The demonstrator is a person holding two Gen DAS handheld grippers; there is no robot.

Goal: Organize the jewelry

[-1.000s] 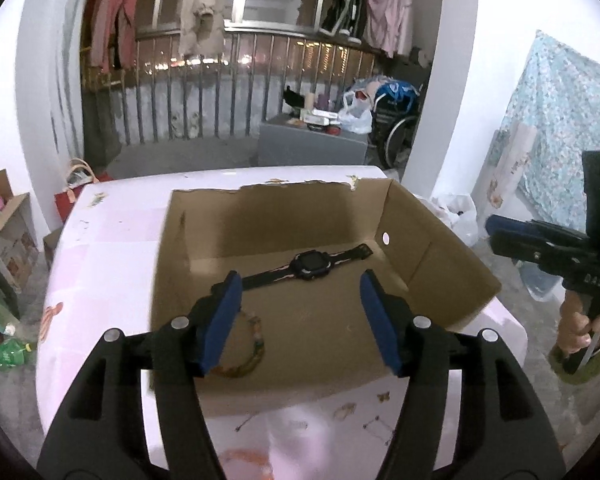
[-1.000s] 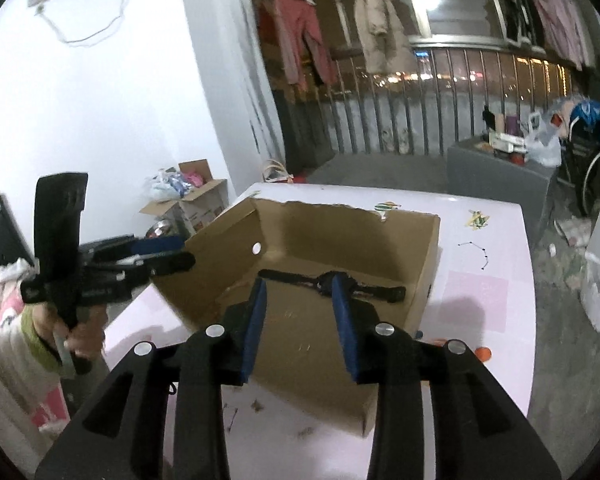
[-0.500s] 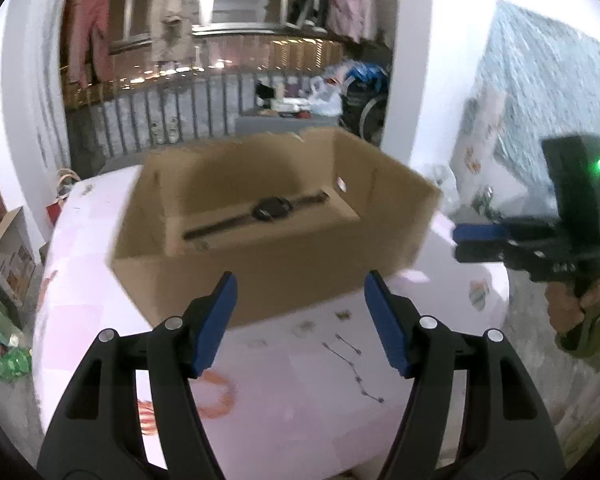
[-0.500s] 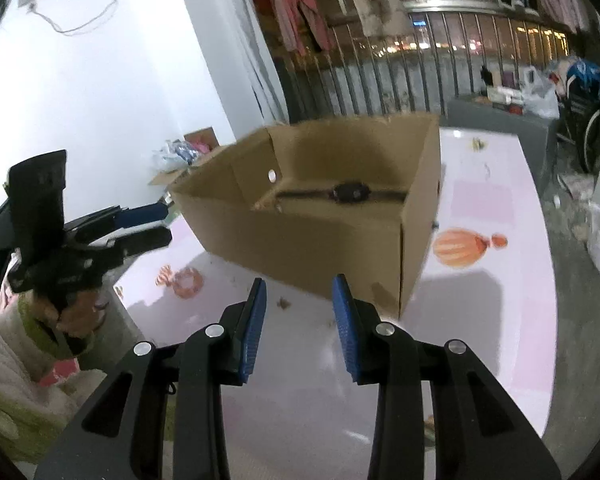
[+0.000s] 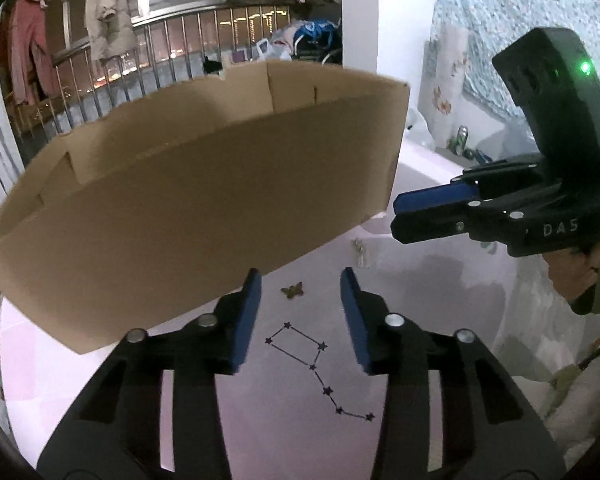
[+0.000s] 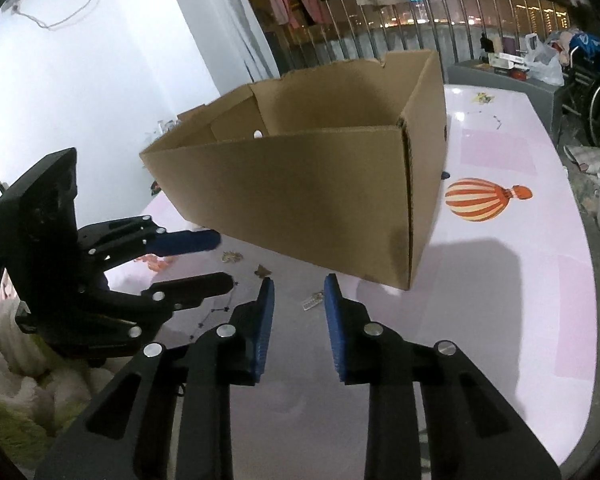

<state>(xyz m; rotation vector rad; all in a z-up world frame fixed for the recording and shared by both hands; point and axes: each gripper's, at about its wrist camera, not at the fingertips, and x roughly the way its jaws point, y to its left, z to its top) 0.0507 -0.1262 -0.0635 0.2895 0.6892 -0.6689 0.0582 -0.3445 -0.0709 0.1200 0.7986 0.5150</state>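
Two grippers sit low over the pink table (image 5: 440,280), both w/ jaws closing and nothing between the pads yet. Left gripper (image 5: 300,312) is at a medium gap, lined up on a small gold butterfly piece (image 5: 292,291) lying flat on the table just ahead of its tips, close beside the front wall of the cardboard box (image 5: 188,216). Right gripper (image 6: 298,312) is narrower, aimed at a small pale silvery piece (image 6: 312,302) lying just past its tips, near the box's front corner.

Risks, as I judge them:
- Both pieces are thin and flat on a smooth top, so pads could close over them w/o catching and just skid them away.
- Left's left finger (image 5: 248,316) is right by the box wall; a nudge there could shove the box.
- The two tools are close together, approx. side by side; tips could clash if both reach in at once.
- Pieces are tiny, so a weak pinch may drop them on the lift to the box.

Orientation: butterfly lies wings spread, long axis roughly across the left view, i.e. spanning between the pads rather than along them. The silvery piece looks elongated, slanting up to the right in the right view; too small to say more. Box interior isn't visible from this low angle.
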